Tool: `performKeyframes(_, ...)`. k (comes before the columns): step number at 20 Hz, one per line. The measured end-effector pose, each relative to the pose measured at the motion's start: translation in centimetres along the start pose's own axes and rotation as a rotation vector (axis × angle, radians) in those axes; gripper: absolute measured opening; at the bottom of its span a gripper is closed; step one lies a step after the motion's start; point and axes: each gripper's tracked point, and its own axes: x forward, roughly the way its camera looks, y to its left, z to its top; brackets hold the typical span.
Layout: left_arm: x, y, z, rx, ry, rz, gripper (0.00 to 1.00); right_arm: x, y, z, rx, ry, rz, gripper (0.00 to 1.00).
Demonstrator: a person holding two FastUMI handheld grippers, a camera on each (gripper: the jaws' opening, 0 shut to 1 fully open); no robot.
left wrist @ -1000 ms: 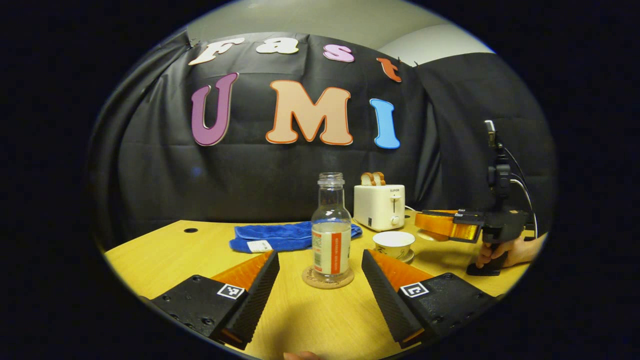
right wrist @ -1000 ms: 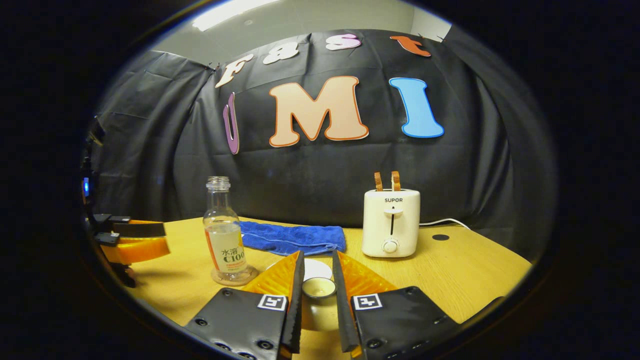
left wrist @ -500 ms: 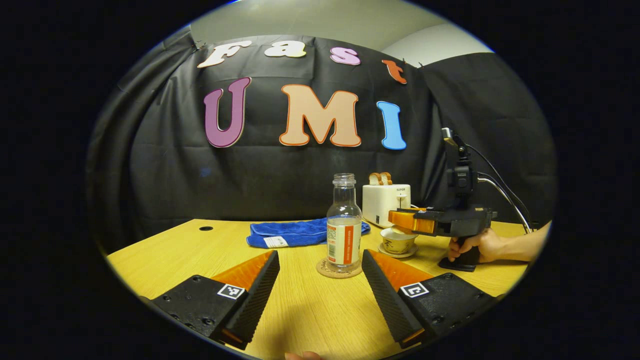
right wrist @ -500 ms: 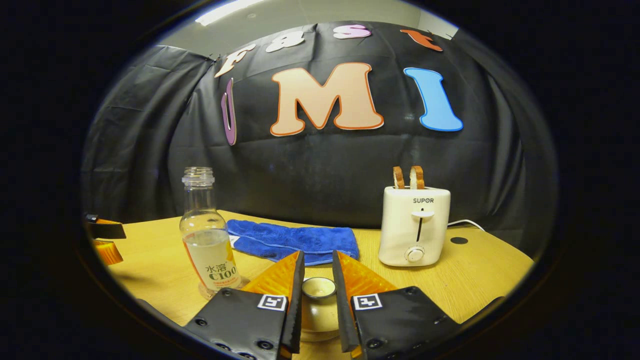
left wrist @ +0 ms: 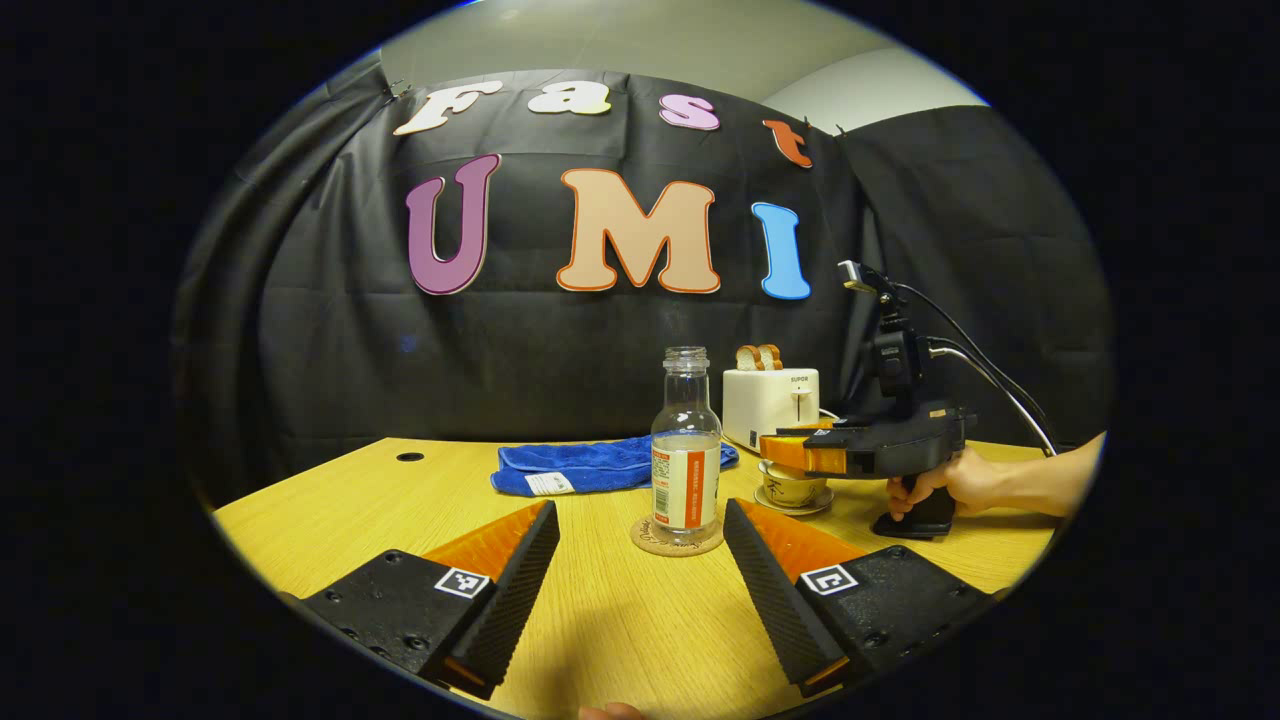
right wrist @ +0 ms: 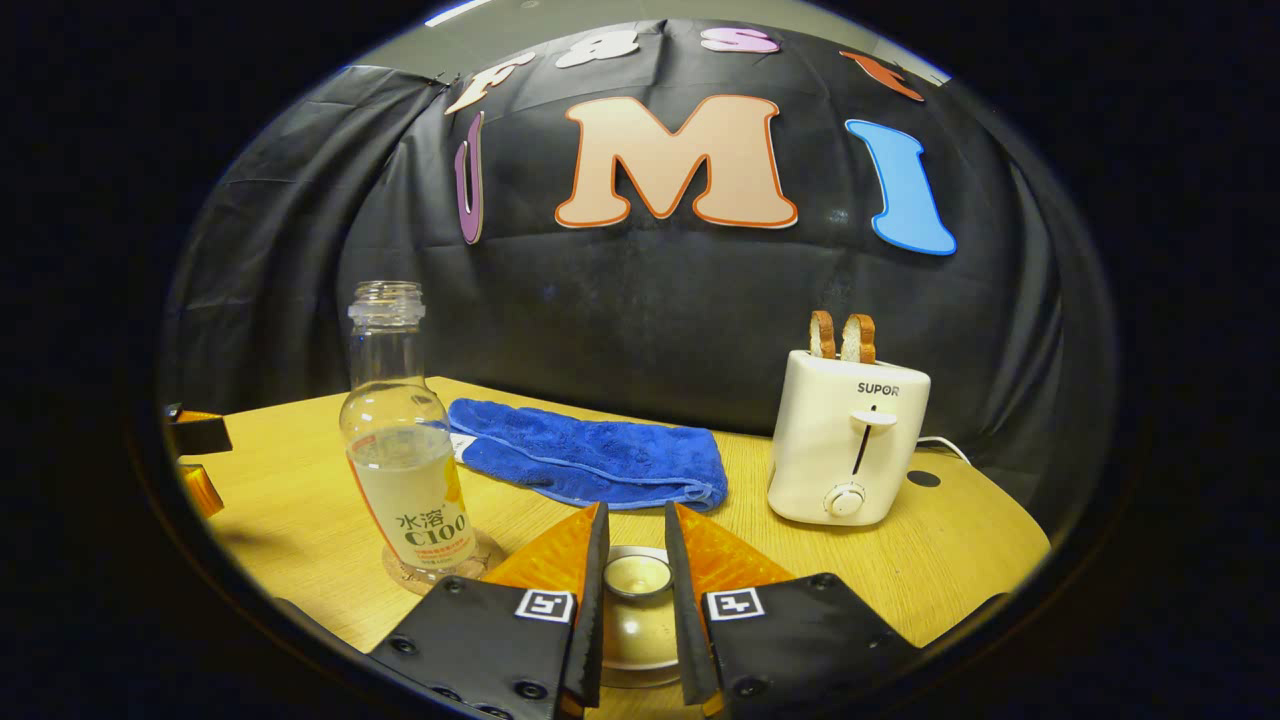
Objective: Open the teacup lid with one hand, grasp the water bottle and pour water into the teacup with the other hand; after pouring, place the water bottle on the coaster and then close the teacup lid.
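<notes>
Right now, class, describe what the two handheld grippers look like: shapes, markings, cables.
Left gripper: wedge-shaped jaws with ribbed inner faces, each carrying a square black-and-white marker. Right gripper: pistol handle in a bare hand, upright mast with cables.

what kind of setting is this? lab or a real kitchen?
Most likely a staged recording booth, not a real kitchen. A black cloth backdrop hangs behind a light wooden table set with props: a white two-slot toaster with bread, a folded blue towel and a clear uncapped water bottle.
</notes>
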Motion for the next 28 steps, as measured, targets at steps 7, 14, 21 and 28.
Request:
performKeyframes(7, 0.0, 0.1, -0.1, 0.0, -0.001, -0.001, 0.96, 0.0, 0.1, -0.3, 0.002, 0.006, 0.017, 0.34)
performKeyframes(14, -0.1, 0.2, -0.1, -0.001, 0.0, 0.004, 0.96, -0.4, -0.1, -0.2, 0.014, 0.002, 0.017, 0.65)
performKeyframes(21, 0.1, 0.9, -0.3, -0.002, 0.004, 0.044, 0.96, -2.4, -2.9, 1.8, 0.098, -0.156, -0.097, 0.97)
performKeyframes(28, 0.1, 2.0, -0.5, -0.002, 0.011, 0.157, 0.97, -7.3, -2.5, 1.3, 0.105, -0.158, -0.226, 0.94)
